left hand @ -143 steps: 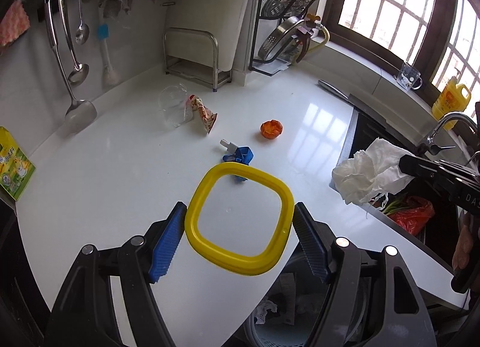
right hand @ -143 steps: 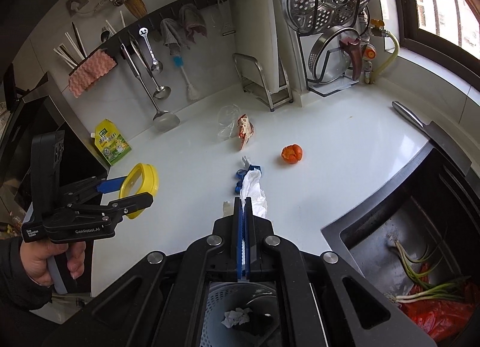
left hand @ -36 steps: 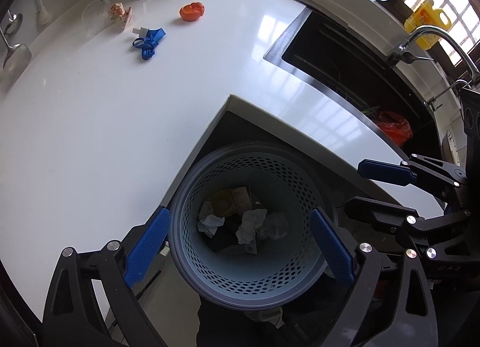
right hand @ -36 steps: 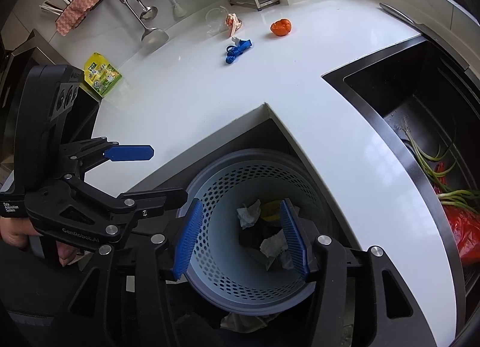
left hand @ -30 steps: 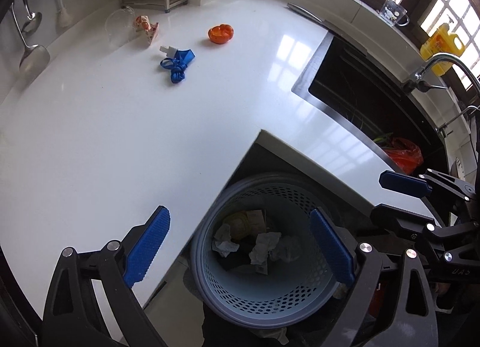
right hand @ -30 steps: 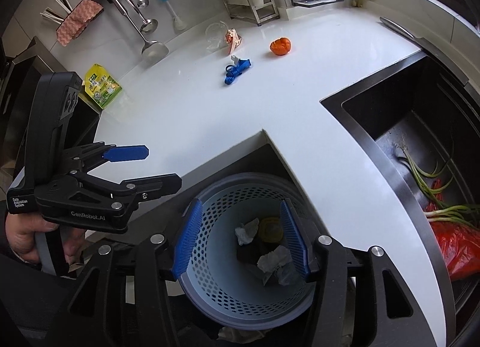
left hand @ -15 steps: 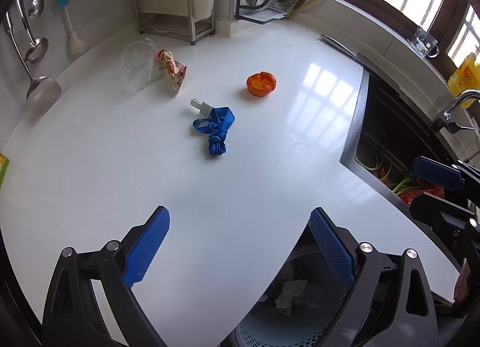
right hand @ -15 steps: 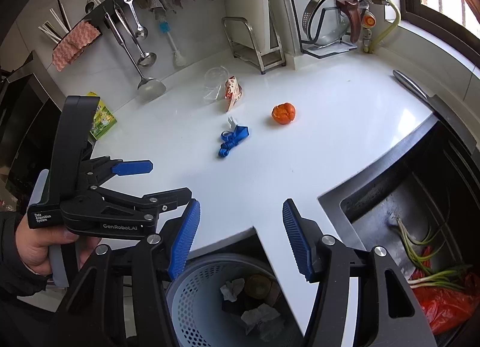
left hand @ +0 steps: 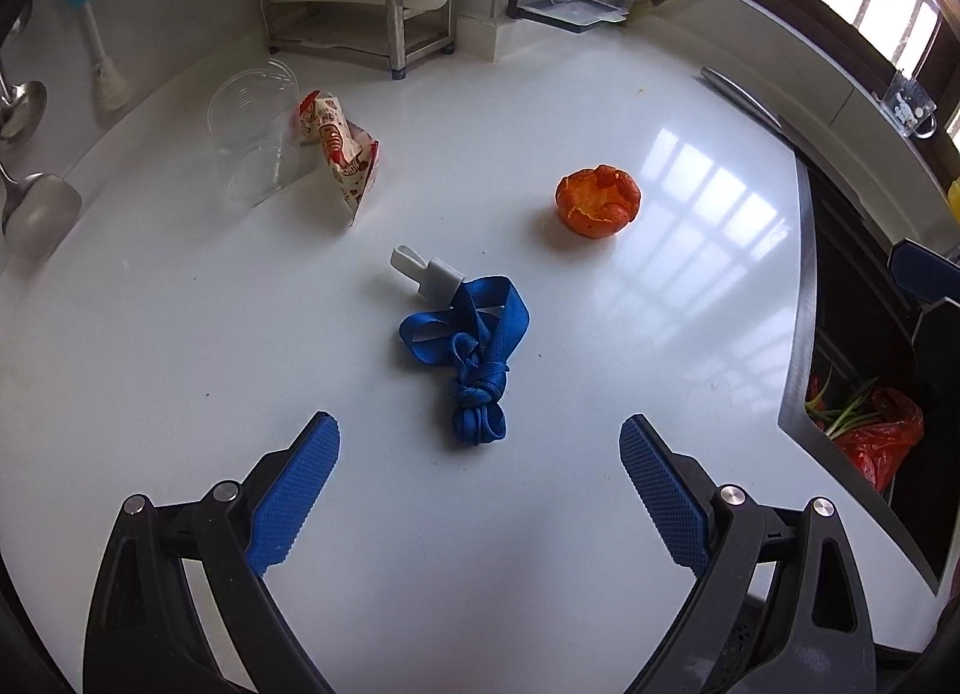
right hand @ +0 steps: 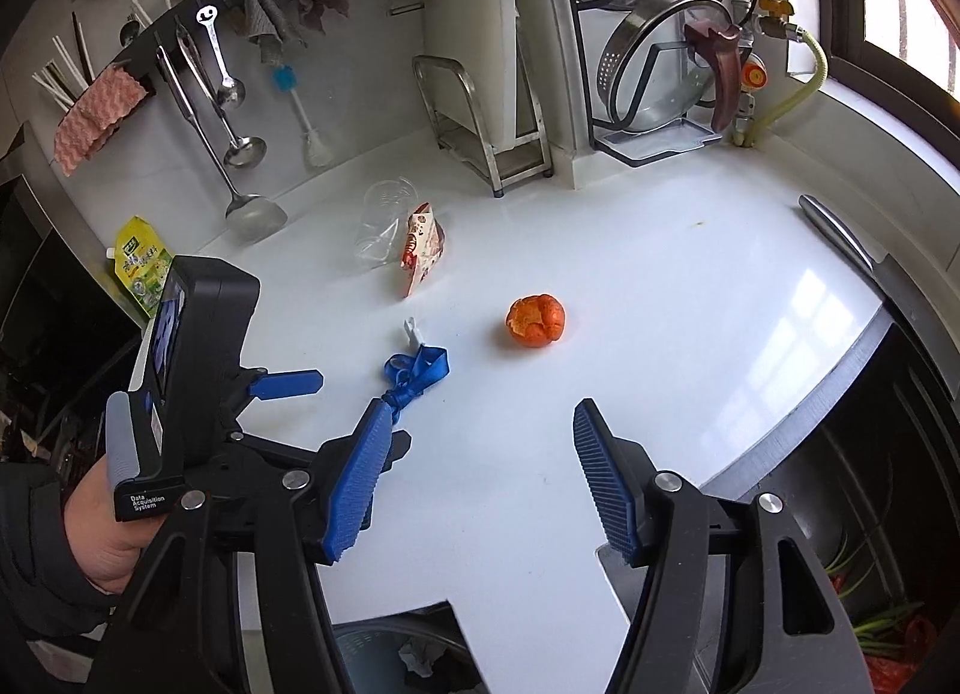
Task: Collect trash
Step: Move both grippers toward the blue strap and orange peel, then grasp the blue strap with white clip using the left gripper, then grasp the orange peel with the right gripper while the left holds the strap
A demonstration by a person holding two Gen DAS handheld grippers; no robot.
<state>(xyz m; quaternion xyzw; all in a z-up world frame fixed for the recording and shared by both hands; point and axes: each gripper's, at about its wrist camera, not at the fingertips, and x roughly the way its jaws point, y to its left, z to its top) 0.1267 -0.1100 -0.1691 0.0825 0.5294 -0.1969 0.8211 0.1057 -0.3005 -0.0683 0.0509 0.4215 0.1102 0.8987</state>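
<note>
Trash left on the white tabletop, counted: four pieces. One knotted blue strap with a white clip, centre of the left wrist view; one orange peel, right of centre; one printed paper wrapper, upper left; one clear plastic cup on its side, touching the wrapper. All four sit well apart from the bin.

Bin: perforated basket at the bottom edge of the right wrist view, below the tabletop's cut corner, with crumpled white scraps inside. Judgement: collection is partly done, with these four pieces left.

Left hand-held gripper: jaws spread wide, nothing between them, hovering just short of the blue strap, which lines up with the gap. Probable next pick.

Right hand-held gripper: jaws opening, nothing between them, orange peel ahead near the middle of the frame.

Sink, right edge: red bag and green stalks. Whether these count as trash, cannot tell.
</note>
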